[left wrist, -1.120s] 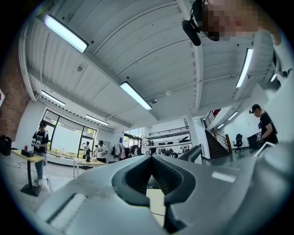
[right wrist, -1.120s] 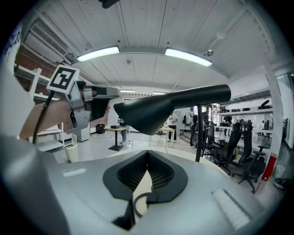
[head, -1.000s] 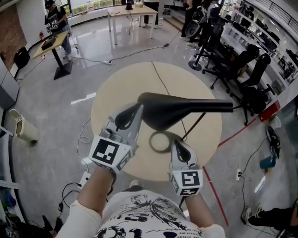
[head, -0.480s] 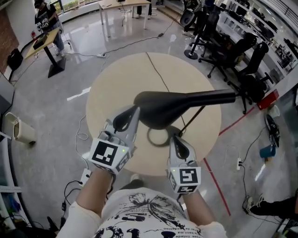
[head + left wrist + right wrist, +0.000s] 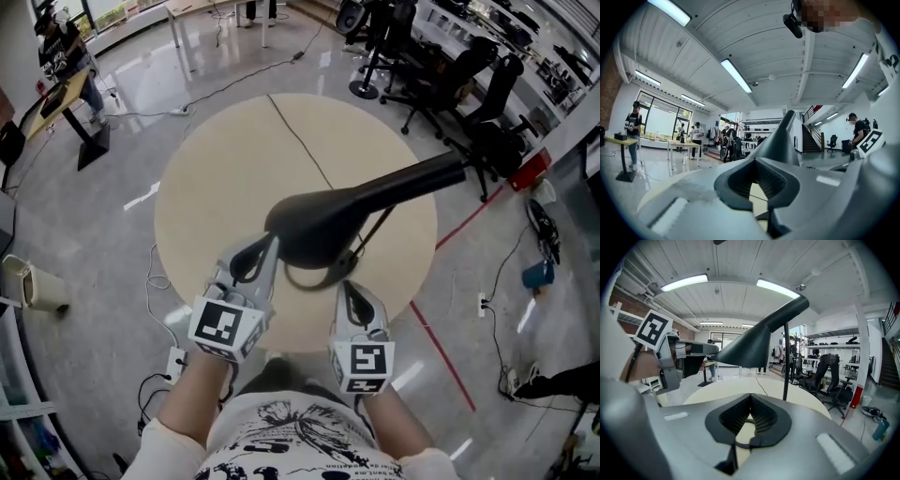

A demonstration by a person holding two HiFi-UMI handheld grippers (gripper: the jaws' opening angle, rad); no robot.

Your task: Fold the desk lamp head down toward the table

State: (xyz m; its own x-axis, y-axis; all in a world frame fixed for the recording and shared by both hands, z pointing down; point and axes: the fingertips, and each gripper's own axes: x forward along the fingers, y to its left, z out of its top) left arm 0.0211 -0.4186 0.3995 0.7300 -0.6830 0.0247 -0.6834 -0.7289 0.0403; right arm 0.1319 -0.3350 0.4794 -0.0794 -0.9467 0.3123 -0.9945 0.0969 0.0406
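Note:
A black desk lamp stands on the round beige table (image 5: 216, 169). Its cone-shaped head (image 5: 319, 220) hangs over the ring base (image 5: 298, 281), and its narrow end points up to the right. My left gripper (image 5: 272, 242) is shut, with its tips against the left rim of the lamp head. In the left gripper view the lamp head (image 5: 785, 138) rises just behind the shut jaws. My right gripper (image 5: 345, 286) is shut and sits below the head, near the base and clear of it. In the right gripper view the lamp head (image 5: 750, 345) and thin pole (image 5: 786, 362) stand ahead.
A thin black cable (image 5: 295, 141) runs across the table's far half. Office chairs (image 5: 469, 75) crowd the upper right. A red floor line (image 5: 450, 347) passes right of the table. A power strip (image 5: 178, 361) and a white bin (image 5: 23, 281) sit at the left.
The lamp head has tilted: its narrow end has swung up toward the upper right. Both grippers have kept their places at the head's wide rim and near the base.

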